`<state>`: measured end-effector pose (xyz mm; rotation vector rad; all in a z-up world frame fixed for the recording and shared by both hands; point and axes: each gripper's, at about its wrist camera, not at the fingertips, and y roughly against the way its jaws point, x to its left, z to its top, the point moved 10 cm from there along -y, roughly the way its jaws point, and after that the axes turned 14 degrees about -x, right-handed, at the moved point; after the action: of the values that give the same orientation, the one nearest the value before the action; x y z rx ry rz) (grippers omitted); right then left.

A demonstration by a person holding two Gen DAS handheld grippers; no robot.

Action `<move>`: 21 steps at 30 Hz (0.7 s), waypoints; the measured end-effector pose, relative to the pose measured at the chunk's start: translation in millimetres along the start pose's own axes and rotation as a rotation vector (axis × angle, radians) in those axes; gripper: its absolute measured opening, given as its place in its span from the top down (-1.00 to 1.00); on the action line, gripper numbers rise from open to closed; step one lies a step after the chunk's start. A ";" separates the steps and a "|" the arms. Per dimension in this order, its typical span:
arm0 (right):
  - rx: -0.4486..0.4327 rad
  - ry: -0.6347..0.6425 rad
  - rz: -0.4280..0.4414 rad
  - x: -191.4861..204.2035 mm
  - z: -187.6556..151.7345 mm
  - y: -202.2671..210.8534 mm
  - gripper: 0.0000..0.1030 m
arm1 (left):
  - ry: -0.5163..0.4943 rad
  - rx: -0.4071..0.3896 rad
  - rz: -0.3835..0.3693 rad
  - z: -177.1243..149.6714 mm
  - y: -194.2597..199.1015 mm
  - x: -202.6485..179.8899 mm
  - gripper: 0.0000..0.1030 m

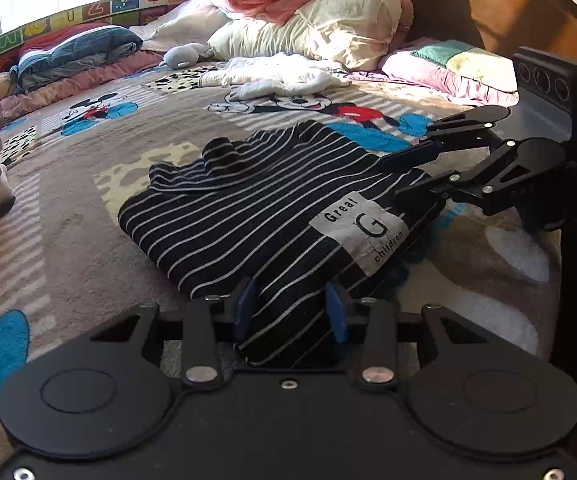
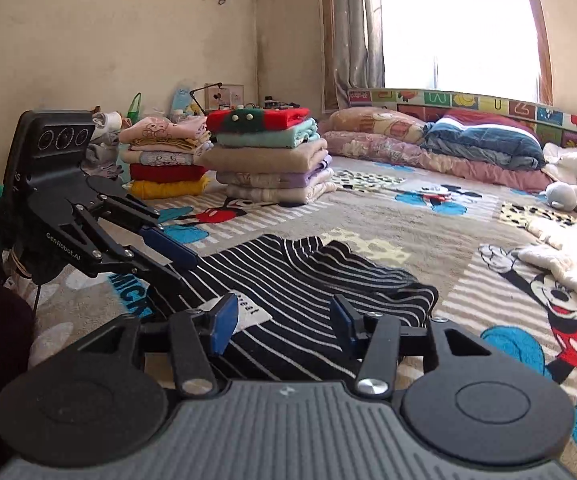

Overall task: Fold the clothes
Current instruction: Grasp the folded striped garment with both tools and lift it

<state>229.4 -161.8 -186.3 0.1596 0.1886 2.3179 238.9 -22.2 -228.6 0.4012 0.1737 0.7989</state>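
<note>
Nearest the lens, your left gripper (image 1: 290, 312) had its blue fingers (image 1: 246, 308) spread wide, straddling the near edge of the striped garment (image 1: 248, 208) without pinching it. The garment lay folded on the cartoon blanket (image 1: 88, 184) at the centre of the frame. Your right gripper (image 2: 284, 316) was parted just as wide over the opposite edge, closing on nothing. Two stacks of folded clothes (image 2: 272, 160) stood at the middle left of the right wrist view, well apart from the garment.

Navy white-striped shirt (image 1: 256, 208) lies folded on the bed, grey "Great G children" patch up.
</note>
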 end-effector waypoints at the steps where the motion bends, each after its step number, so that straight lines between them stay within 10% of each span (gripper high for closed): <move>1: 0.041 -0.013 -0.013 -3.2 -11.5 -3.8 0.05 | 0.023 -0.012 -0.004 0.0 -1.0 0.1 0.26; 10: 0.032 -0.082 -0.098 -1.0 -15.6 8.9 -0.03 | 0.146 -0.044 0.089 9.1 17.0 10.1 0.17; 15: -0.051 -0.428 -0.218 -25.1 -14.8 25.2 -0.33 | 0.431 -0.108 0.243 22.6 37.4 45.5 -0.12; 21: -0.120 -0.978 -0.300 -66.3 -53.1 24.3 -0.50 | 0.824 -0.092 0.258 0.6 26.5 68.3 -0.19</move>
<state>248.0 -231.2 -237.6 1.0793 -0.3923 1.7165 268.6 43.8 -217.3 -0.0171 0.8615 1.1908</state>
